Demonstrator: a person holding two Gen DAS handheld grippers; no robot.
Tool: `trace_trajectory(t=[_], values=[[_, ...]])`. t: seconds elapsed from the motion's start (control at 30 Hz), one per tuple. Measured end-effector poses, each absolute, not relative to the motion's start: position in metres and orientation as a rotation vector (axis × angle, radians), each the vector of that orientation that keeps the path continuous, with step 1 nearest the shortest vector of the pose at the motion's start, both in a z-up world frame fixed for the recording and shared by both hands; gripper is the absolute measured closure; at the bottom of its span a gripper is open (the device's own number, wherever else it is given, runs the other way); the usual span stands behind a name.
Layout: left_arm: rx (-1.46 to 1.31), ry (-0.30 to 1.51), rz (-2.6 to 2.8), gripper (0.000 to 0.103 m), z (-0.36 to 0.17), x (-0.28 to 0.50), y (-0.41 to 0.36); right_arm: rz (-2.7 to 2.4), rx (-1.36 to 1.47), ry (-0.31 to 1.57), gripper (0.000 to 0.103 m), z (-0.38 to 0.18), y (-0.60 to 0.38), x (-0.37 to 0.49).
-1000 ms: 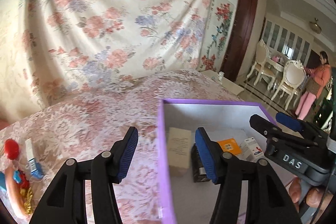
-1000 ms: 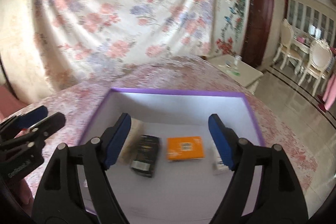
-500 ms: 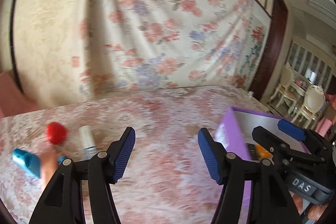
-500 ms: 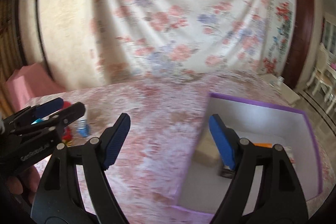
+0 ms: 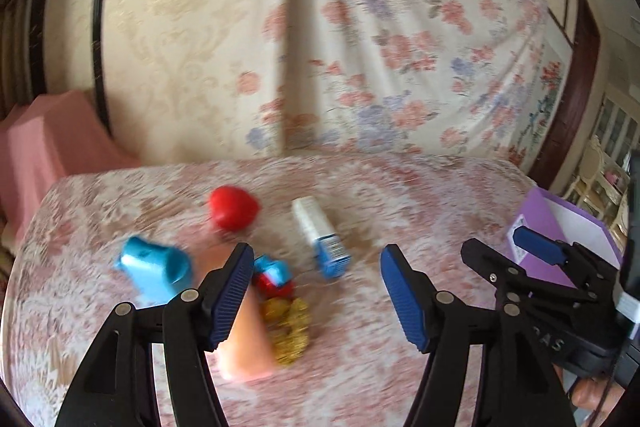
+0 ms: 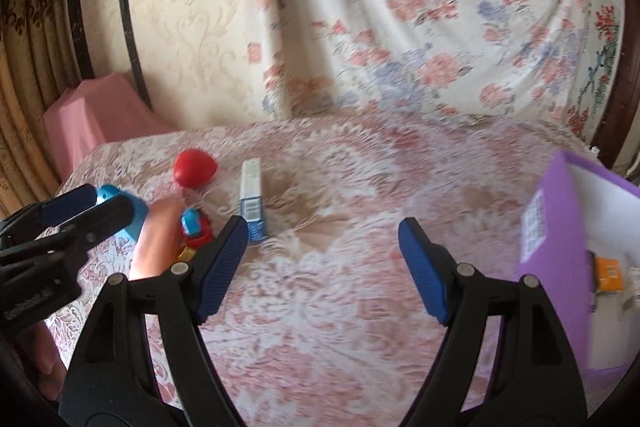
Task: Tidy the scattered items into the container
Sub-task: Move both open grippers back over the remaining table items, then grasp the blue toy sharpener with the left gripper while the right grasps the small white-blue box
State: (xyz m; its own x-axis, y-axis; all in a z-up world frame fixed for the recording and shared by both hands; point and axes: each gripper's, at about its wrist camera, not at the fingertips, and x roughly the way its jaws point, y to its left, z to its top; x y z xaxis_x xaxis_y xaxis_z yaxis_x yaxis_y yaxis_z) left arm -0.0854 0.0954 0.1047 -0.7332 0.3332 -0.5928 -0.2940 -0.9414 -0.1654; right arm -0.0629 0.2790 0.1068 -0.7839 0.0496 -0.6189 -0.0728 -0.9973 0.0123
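Observation:
Scattered on the pink floral cloth lie a red round item, a white and blue box, a blue item, a peach tube, a small red and blue toy and a gold cluster. My left gripper hovers just before them, its jaws opening with nothing between them. My right gripper stands open and empty over bare cloth, right of the white and blue box. The purple container sits at the far right with an orange box inside.
A floral sheet hangs behind the table. A pink covered seat stands at the back left. The left gripper shows at the left edge of the right wrist view, over the blue item.
Both grippers have swung left, away from the purple container and toward the scattered items. The left jaws have spread wider. The right jaws look unchanged.

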Motion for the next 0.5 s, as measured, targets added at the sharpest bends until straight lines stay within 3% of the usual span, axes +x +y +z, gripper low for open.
trace_trajectory(t=[0.5], values=[[-1.087, -0.186, 2.707, 0.036, 0.044, -0.09, 0.018, 2.919, -1.182, 0.036, 0.024, 0.047, 0.245, -0.102]])
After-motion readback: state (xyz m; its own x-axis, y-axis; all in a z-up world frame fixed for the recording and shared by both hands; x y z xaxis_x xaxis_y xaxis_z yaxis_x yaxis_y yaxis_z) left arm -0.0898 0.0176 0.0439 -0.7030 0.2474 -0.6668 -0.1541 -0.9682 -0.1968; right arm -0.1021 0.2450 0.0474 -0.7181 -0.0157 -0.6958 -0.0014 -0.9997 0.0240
